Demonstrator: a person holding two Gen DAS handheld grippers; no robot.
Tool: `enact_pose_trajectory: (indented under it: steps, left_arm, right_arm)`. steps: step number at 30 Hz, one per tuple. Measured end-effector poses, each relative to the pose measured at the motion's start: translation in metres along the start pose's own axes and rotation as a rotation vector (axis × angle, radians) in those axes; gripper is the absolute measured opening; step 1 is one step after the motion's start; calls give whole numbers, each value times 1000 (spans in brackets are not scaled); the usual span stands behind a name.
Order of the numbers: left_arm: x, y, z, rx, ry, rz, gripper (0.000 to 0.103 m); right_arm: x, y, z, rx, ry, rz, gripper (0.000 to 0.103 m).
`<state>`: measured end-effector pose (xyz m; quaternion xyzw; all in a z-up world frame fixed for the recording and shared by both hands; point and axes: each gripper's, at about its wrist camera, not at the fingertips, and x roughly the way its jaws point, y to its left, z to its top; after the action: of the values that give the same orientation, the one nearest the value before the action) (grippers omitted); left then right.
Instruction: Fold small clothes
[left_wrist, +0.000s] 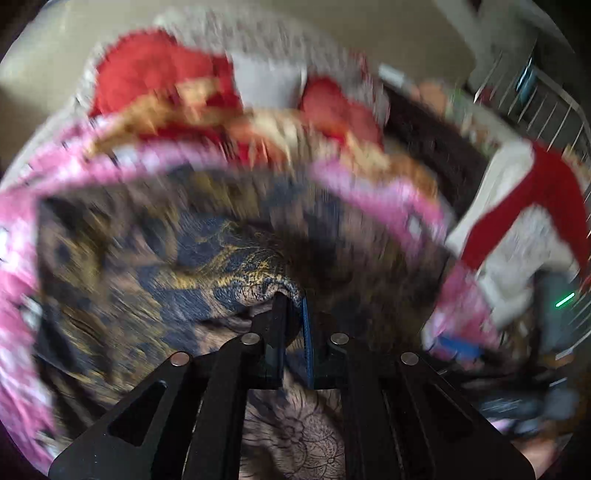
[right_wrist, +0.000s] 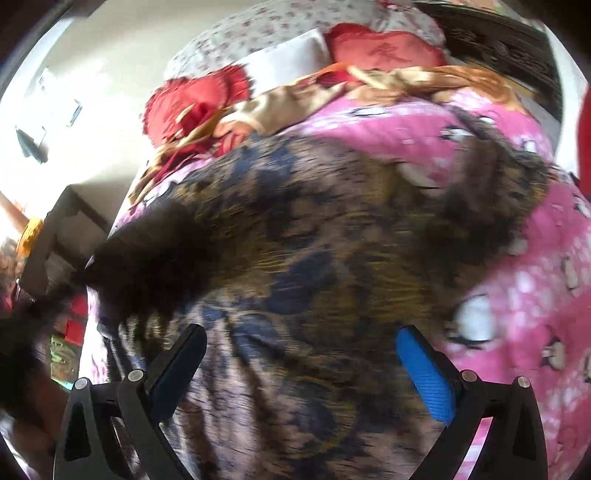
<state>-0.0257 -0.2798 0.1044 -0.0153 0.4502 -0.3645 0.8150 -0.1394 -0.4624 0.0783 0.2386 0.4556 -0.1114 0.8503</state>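
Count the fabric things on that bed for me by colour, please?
Pink blanket: 1
Brown and navy patterned garment: 1
Red cushions: 2
Tan and orange cloth: 1
Total: 5

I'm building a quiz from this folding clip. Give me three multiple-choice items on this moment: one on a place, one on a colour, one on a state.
1. Where does the patterned garment lie?
A. on a pink blanket
B. on a wooden floor
C. in a basket

2. What colour is the pad on one of the right gripper's fingers?
A. green
B. blue
C. yellow

3. How is the left gripper?
A. wide open over the cloth
B. shut on a red pillow
C. shut on the garment's edge

Answers:
1 A, the pink blanket shows around the garment.
2 B, the pad is bright blue.
3 C, its fingers meet with the cloth's edge pinched between them.
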Motion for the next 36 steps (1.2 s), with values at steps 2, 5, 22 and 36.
enact_pose_trajectory:
  steps: [2,5,22,36]
  left_arm:
    - [21,-1,-7,15,48,8,11]
    - [16,5,-16,2,81,-26,41]
    - [-52,171,-53,-180,76,451,75]
    - [-40,167,-61,-116,59,499,75]
  right_arm:
    - [-6,-10,0,-5,-2,-27,103]
    - [-13,-19,0,0,-19,-30,103]
    - [62,188,-26,-693,-34,46,95]
    - [54,126,38,-401,-111,57,15]
